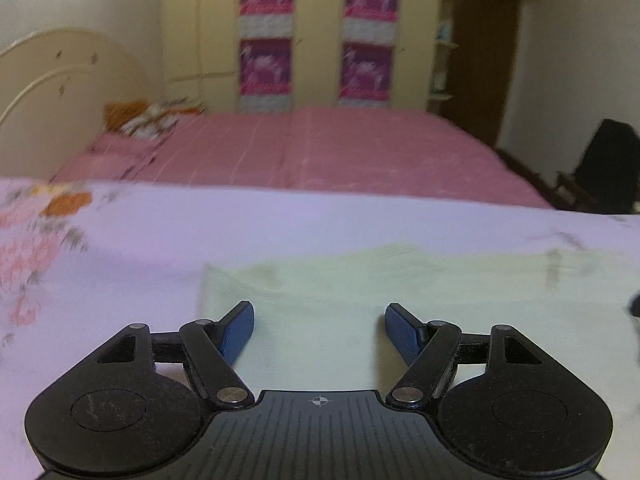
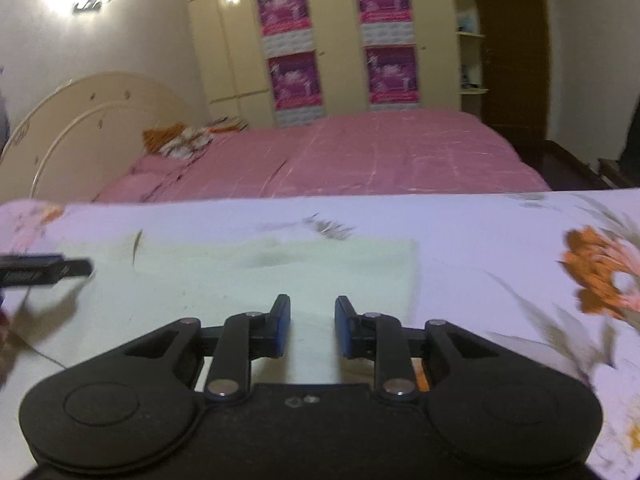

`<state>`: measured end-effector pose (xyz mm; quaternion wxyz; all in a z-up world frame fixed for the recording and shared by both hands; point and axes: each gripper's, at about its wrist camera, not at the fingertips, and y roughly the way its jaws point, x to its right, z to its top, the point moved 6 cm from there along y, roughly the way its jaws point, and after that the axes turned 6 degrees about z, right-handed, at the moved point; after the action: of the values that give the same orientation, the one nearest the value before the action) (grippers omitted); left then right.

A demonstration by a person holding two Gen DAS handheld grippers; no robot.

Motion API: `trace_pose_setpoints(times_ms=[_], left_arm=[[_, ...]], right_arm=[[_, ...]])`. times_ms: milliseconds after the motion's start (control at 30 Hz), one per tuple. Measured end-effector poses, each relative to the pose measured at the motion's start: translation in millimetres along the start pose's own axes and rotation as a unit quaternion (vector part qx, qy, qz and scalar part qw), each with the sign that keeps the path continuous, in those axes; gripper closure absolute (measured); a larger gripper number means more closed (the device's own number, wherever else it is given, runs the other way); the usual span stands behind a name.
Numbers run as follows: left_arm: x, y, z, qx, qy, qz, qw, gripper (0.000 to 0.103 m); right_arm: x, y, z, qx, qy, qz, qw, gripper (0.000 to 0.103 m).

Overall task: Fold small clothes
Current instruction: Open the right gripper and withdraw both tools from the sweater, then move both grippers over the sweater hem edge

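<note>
- Looking from the left wrist camera, the left gripper (image 1: 319, 312) is hovering with its jaws wide apart, and nothing is sitting between the blue ribbed pads (image 1: 240, 330).
- The pale green cloth (image 1: 400, 312) is lying flat on the flowered sheet (image 1: 140, 248), directly under and ahead of the fingers; whether the pads are touching it is hard to tell.
- The cloth's right end is getting blurred near the frame edge, and a dark smeared mark is showing on it there.
- The pink bed (image 1: 320, 152) and the cream wardrobe (image 1: 316, 32) behind are looking soft and out of focus.
- Turning to the right wrist camera, the right gripper (image 2: 312, 312) is holding its jaws narrowly apart, parallel, with nothing gripped.
- The pale green cloth (image 2: 280, 276) is spreading in front of it, its straight right edge and square far corner clearly showing.
- The left gripper (image 2: 44, 270) is entering at the left edge, cut off, so its jaws are not readable from here.
- The flowered sheet (image 2: 500, 240) is showing a blurred orange blossom at the right.
</note>
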<state>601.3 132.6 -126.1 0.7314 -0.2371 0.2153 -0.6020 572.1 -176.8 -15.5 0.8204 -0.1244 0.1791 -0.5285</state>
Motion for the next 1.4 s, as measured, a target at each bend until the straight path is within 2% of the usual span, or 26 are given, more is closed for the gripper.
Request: trace_pose_setpoints(times_ms=[100,167,267,333,433,500,567,700,767,833,933,1033,1200,1233,1400], left_arm=[[-9.7,4.0,-1.9,0.004,-0.008,-0.013,0.9999,0.031],[-7.3,5.8,-2.9,0.005,0.012,-0.011,0.9999,0.031],[-12.8,5.0,-1.9,0.011,-0.005,-0.018,0.9998,0.031],[-14.0,-3.2,-0.5,0.016,-0.010,0.000,0.9998,0.031],[1.6,-28.2,-0.9,0.052,0.011,-0.024,0.9983,0.031],[14.9,-33.1,-9.4,0.048,0.041,-0.026,0.9977,0.031],[17.0,-29.2,-25.3,0.024,0.054,-0.019,0.9981,0.031],[11.0,-56.6,-35.1,0.036,0.054,0.000,0.9979,0.031],[18.9,-70.2,-36.4,0.050,0.055,-0.018,0.9971,0.031],[36.5,-78.5,-40.6,0.059,0.081,-0.019,0.9948,0.031],[47.5,-71.3,-51.7,0.033,0.094,-0.018,0.9948,0.031],[34.3,-76.5,-61.2,0.025,0.069,-0.026,0.9970,0.031],[27.2,-80.6,-66.2,0.023,0.078,-0.027,0.9963,0.030],[27.7,-80.2,-66.5,0.024,0.079,-0.025,0.9963,0.027],[32.6,-88.1,-59.3,0.009,0.081,0.001,0.9966,0.026]], right_arm=[[8.0,11.2,-6.2,-0.010,-0.010,-0.026,1.000,0.078],[17.3,11.2,-7.1,-0.002,0.005,-0.026,1.000,0.078],[15.2,11.2,-6.0,-0.001,-0.005,-0.029,1.000,0.077],[13.2,9.0,-7.1,-0.001,-0.008,-0.030,1.000,0.077],[9.7,-4.3,-4.3,0.012,-0.007,-0.029,0.999,0.075],[6.9,-7.4,-5.2,0.014,-0.014,-0.022,1.000,0.075],[5.2,-4.2,-12.5,-0.002,-0.021,-0.026,0.999,0.076],[2.6,-17.5,-26.8,-0.009,-0.051,-0.045,0.998,0.076],[-1.5,-31.3,-30.3,-0.001,-0.064,-0.054,0.996,0.074],[-11.8,-39.2,-30.6,0.012,-0.076,-0.044,0.996,0.073],[-30.3,-36.6,-32.2,0.010,-0.087,-0.025,0.996,0.074],[-33.4,-23.8,-42.3,-0.025,-0.087,-0.041,0.995,0.074],[-26.2,-36.5,-51.3,-0.018,-0.092,-0.046,0.995,0.074],[-26.6,-35.7,-50.8,-0.018,-0.094,-0.047,0.994,0.074],[-30.6,-33.2,-50.4,-0.019,-0.099,-0.055,0.993,0.072]])
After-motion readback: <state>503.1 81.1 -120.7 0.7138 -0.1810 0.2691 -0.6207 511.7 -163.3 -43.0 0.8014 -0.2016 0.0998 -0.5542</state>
